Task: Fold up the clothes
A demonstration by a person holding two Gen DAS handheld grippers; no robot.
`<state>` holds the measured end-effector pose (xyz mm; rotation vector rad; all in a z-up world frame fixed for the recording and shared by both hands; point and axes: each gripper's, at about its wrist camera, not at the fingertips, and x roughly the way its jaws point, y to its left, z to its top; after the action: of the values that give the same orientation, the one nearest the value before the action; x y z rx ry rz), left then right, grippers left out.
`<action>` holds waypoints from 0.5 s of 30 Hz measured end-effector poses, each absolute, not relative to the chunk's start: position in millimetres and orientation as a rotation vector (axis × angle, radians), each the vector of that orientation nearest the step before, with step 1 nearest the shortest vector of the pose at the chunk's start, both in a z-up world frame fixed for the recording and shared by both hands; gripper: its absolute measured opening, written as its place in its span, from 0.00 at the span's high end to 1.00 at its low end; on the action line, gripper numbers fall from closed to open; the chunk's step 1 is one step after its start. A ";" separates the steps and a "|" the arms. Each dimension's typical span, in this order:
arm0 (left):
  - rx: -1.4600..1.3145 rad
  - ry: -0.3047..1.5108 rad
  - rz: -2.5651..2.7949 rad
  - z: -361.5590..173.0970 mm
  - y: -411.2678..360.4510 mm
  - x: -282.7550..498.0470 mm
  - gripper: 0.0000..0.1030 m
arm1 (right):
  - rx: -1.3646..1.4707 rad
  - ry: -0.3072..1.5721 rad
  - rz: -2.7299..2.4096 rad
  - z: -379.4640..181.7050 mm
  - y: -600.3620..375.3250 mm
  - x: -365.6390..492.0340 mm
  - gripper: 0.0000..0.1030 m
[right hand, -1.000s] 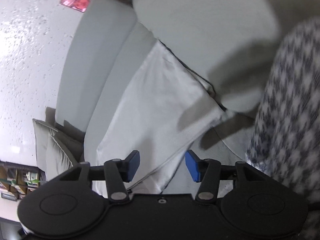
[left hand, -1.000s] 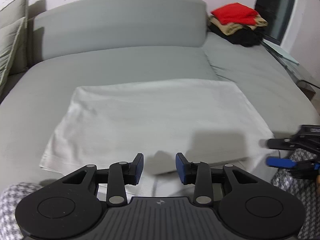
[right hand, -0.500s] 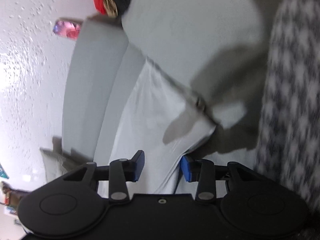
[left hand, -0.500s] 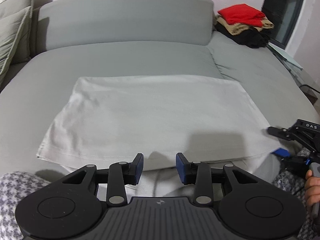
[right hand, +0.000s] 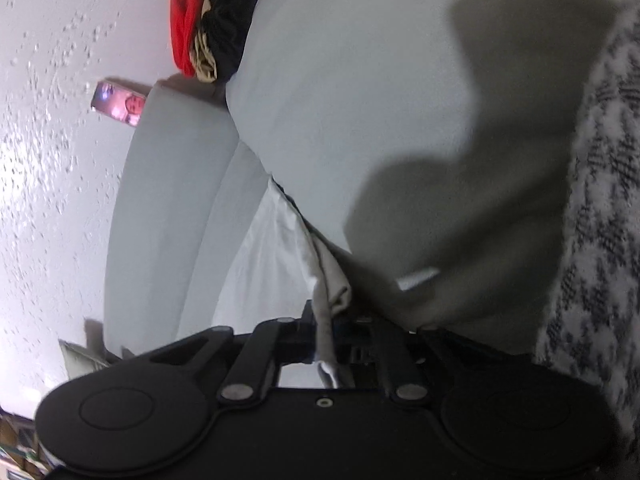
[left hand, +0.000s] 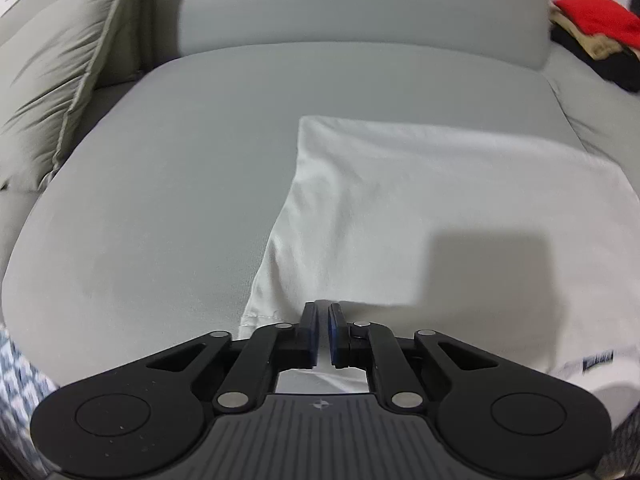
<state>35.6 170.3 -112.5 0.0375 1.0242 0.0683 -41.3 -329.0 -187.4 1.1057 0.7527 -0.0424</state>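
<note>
White garment: thin woven cloth, matt, lightly creased, with a stitched hem at its near edge. Sofa: grey upholstery fabric, matt, smooth and taut over the seat. Cushion: greenish-grey cloth, wrinkled, piped along the edge. Left gripper: matt black plastic links with bright metal pivot pins, blue pads on its fingers, ribbed grey housing. Wall: white, rough speckled texture. Folded pile: soft red, tan and black cloth. Sleeve: knitted, black-and-white houndstooth pattern.
</note>
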 end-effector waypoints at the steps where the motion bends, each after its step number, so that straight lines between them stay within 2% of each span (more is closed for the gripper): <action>1: 0.046 1.030 0.059 -112.3 171.4 35.1 0.92 | 1.076 0.764 -0.052 -184.7 -327.4 -38.7 0.95; 4: 0.071 1.017 0.023 -111.1 174.1 29.6 0.91 | 0.974 0.799 -0.088 -172.8 -320.8 -28.7 0.95; 7: 0.062 0.937 -0.012 -101.2 180.2 15.1 0.84 | 0.830 0.809 -0.114 -151.6 -307.6 -19.7 0.96; 10: 0.027 0.819 -0.014 -85.8 188.0 0.6 0.73 | 0.650 0.768 -0.111 -119.3 -285.4 -12.7 0.96; 13: -0.042 0.741 0.033 -75.5 201.5 -3.9 0.73 | 0.473 0.716 -0.079 -84.0 -250.5 -3.8 0.96; 15: -0.134 0.707 0.069 -71.2 216.0 -4.8 0.69 | 0.363 0.674 -0.026 -59.7 -218.4 5.4 0.96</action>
<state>-4.8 216.0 -71.2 -0.1338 0.7065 0.0691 5.4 -218.4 -59.7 0.3627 0.6738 -0.0256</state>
